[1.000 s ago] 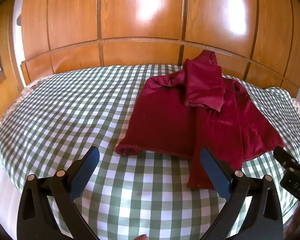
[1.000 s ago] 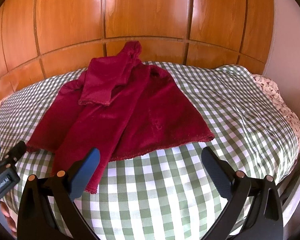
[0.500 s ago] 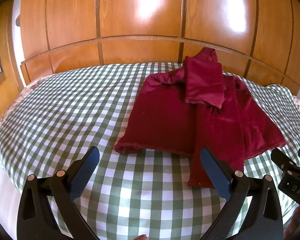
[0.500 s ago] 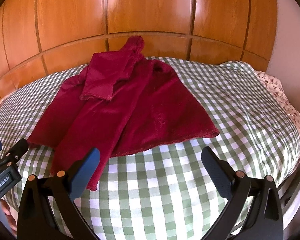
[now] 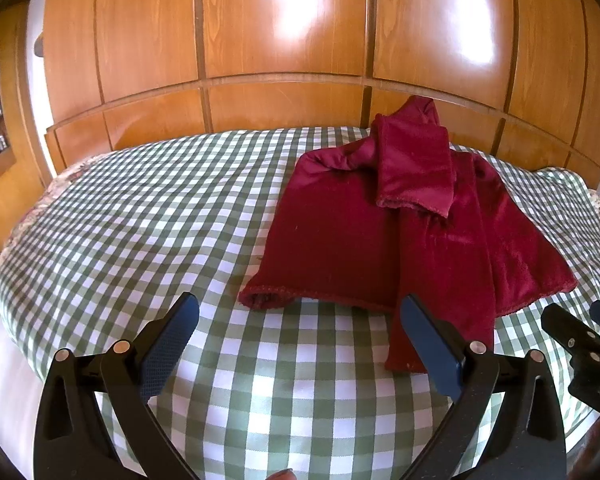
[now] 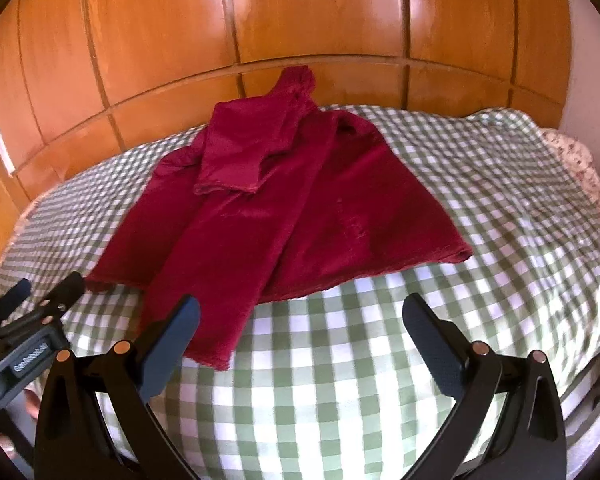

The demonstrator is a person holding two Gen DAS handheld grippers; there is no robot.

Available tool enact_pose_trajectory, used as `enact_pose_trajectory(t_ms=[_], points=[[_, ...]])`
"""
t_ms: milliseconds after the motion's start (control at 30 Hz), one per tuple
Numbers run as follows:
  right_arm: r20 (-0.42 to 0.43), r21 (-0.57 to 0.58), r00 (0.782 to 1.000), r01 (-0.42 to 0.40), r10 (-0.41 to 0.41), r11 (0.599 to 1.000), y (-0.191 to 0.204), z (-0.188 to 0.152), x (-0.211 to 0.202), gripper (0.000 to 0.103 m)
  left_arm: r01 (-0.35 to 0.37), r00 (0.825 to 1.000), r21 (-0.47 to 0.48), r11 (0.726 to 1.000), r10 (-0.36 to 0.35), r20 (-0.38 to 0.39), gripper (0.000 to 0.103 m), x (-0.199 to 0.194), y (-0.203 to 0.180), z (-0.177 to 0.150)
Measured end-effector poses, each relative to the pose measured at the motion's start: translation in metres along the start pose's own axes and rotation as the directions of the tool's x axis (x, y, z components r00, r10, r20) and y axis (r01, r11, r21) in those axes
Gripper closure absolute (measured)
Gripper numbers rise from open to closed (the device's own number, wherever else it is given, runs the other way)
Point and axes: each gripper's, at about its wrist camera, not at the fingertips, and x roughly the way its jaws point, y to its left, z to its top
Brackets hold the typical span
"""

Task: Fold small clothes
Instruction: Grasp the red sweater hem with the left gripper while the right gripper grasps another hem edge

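- A dark red garment (image 5: 404, 240) is spread on a bed covered by a green-and-white checked cloth (image 5: 140, 232), toward the far right side in the left wrist view and left of centre in the right wrist view
- One sleeve (image 5: 414, 168) is folded over the upper body of the garment, and its hemmed cuff lies across the chest area
- A long strip of the garment (image 6: 220, 276) is laid down the middle toward the near edge of the bed
- The left gripper (image 5: 298, 326) is held above the near edge of the cloth with its fingers spread wide and nothing between them; its right fingertip is seen just in front of the near end of the strip
- The right gripper (image 6: 300, 326) is likewise spread wide and empty, held just short of the garment's near hem
- Each gripper is seen at the edge of the other's view
- Glossy wooden panels (image 5: 284, 40) are seen behind the bed
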Motion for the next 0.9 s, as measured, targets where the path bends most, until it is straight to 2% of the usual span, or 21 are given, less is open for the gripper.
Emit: enact_pose_trajectory(t_ms=[33,133,300,533,633,700,767,833,867,900], points=[[-0.006,0.002,1.0,-0.015,0.015,1.0,0.001,0.0,0.001,0.003,-0.001,1.0,0.0,1.0,0.001,-0.002,0.003,0.0,0.001,0.0],[-0.034,0.016,0.997,-0.069,0.07,0.997,0.003,-0.002,0.005,0.019,-0.003,1.0,-0.001,1.0,0.003,-0.004,0.003,0.001,0.001,-0.001],[-0.072,0.039,0.989,-0.125,0.127,0.991,0.005,-0.005,0.01,0.029,-0.005,1.0,0.001,1.0,0.005,-0.014,0.003,0.004,0.002,-0.003],[-0.089,0.037,0.974,-0.205,0.207,0.978,0.015,-0.004,0.013,0.029,-0.004,0.999,-0.008,1.0,0.004,-0.033,0.003,0.011,0.007,-0.005],[-0.133,0.068,0.958,-0.245,0.252,0.967,0.018,-0.005,0.026,0.03,0.006,0.999,-0.019,1.0,-0.007,-0.042,0.003,0.015,0.011,-0.006],[-0.162,0.078,0.949,-0.262,0.271,0.962,0.022,-0.003,0.038,0.034,0.031,0.998,-0.043,0.999,-0.033,-0.061,0.003,0.02,0.019,-0.005],[-0.208,0.076,0.937,-0.271,0.281,0.96,0.029,-0.005,0.056,0.044,0.042,0.995,-0.074,0.996,-0.049,-0.084,0.003,0.024,0.027,-0.005],[-0.245,0.066,0.925,-0.283,0.291,0.957,0.034,-0.007,0.067,0.071,0.05,0.992,-0.105,0.993,-0.062,-0.113,0.003,0.03,0.037,-0.005],[-0.246,0.043,0.929,-0.274,0.276,0.961,0.037,-0.006,0.069,0.077,0.038,0.991,-0.108,0.993,-0.052,-0.121,0.003,0.032,0.041,-0.005],[-0.243,0.015,0.933,-0.268,0.264,0.963,0.038,-0.004,0.069,0.089,0.03,0.991,-0.109,0.994,-0.044,-0.126,0.003,0.034,0.042,-0.006]])
